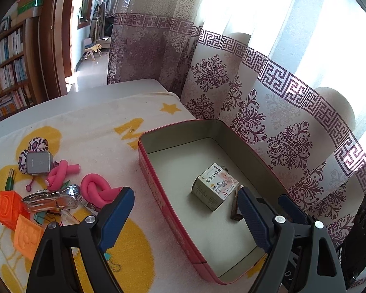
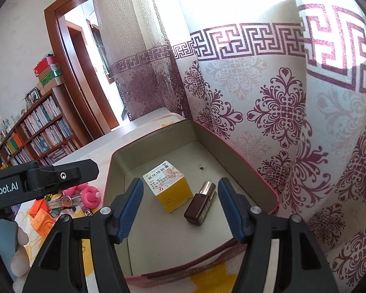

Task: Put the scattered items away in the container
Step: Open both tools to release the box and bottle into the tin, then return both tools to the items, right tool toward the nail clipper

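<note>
Right wrist view: we see a rectangular red metal tin at frame centre holding a glossy brown lipstick tube; right hand-held gripper spread, empty.

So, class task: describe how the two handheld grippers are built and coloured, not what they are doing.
Both match. The left gripper and right gripper each have two black angular plastic arms with triangular cut-outs, silver round pivot bolts, and ribbed dark-blue fingers. White lettering ending "nRobot.AI" marks the left gripper's black body, seen from the right camera.
</note>
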### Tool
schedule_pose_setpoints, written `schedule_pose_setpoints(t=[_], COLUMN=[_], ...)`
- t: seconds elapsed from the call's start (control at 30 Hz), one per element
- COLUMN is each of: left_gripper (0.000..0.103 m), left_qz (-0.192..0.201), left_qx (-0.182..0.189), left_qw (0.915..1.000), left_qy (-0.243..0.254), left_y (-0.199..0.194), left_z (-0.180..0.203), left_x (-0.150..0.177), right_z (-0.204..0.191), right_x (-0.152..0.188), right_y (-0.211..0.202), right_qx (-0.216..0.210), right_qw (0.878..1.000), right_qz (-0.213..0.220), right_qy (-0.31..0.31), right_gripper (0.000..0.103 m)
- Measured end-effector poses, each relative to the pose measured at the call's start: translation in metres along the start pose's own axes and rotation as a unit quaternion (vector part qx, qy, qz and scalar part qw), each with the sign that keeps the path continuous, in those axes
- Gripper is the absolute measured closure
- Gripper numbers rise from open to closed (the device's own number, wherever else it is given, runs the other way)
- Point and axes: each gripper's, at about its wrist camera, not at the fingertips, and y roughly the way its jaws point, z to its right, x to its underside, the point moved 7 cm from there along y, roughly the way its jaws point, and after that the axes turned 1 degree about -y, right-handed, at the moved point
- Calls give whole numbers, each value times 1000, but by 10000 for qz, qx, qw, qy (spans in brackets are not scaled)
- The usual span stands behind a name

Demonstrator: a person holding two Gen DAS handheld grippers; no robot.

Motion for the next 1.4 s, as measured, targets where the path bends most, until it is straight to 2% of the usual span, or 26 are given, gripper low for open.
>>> schedule_pose_setpoints(t=[0.13, 0.27, 0.73, 0.9, 1.07, 1.23, 1.4], left_gripper=[15, 15, 15, 15, 15, 15, 15], left_qz=[40, 54, 160, 228, 242, 203, 284], left_qx=[-67, -167, -581, -850, -1179, -1300, -1377], left_qw=[10000, 9998, 9952, 9899, 9812, 9746, 9676], left_qy=[-49, -135, -769, -1110, -1510, -1811, -2098], left_y=[-7, -14, -41, -51, -56, -59, -68], left_z=[-11, -28, -115, -160, -203, -237, -264], left_x=[0, 2, 12, 17, 30, 41, 44], right_z=[-16, -32, -109, -131, -155, -178, -198], right_x=[1, -1, 9, 14, 24, 39, 52], right_y=[0, -1, 12, 15, 21, 33, 46], right_qx=[-120, -259, -790, -952, -1131, -1404, -1872], right_qw=[9999, 9996, 9941, 9910, 9863, 9781, 9671], right_qz=[-13, 54, -160, -237, -378, -718, -1090], right_qy=[-104, -123, -724, -911, -1142, -1360, -1337], right_gripper=[35, 24, 23, 23, 23, 23, 24])
